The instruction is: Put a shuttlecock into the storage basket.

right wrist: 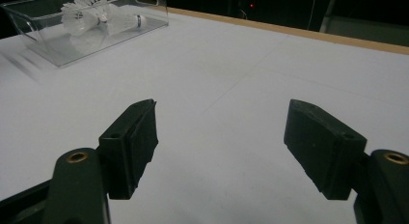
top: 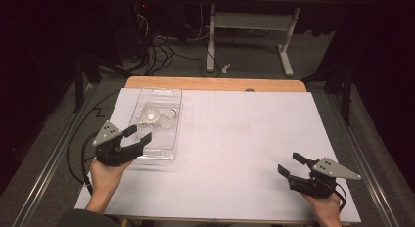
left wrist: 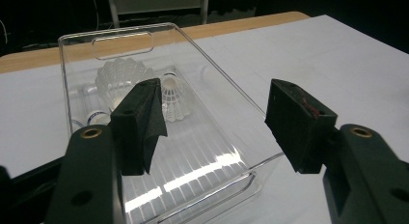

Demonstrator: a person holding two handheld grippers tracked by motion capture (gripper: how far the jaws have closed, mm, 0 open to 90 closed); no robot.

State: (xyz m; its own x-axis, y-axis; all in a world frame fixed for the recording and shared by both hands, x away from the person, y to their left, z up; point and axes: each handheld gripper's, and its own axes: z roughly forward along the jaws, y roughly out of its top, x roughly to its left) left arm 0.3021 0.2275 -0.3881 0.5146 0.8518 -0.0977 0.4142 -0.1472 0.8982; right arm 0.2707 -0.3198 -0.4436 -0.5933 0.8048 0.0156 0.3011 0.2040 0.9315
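Your left gripper [top: 138,137] hangs at the near end of the clear tray [left wrist: 243,101], jaws wide apart with nothing between them; in the left gripper view they straddle the tray's near right corner without touching it. The tray sits toward the tabletop's [top: 235,139] far left corner, long side running away from you. Inside, at its far end, lie the shuttlecocks [left wrist: 140,89], white and bunched together; how many I cannot tell.

Judged handling: the shuttlecocks are very light, with soft skirts that crush easily and a firmer rounded cork. Take one by the cork or low on the skirt, with a gentle close. The tray is stiff, thin-walled and likely slippery; grip its rim.

Your right gripper [top: 292,164] rests near the tabletop's near right corner, jaws apart and empty.
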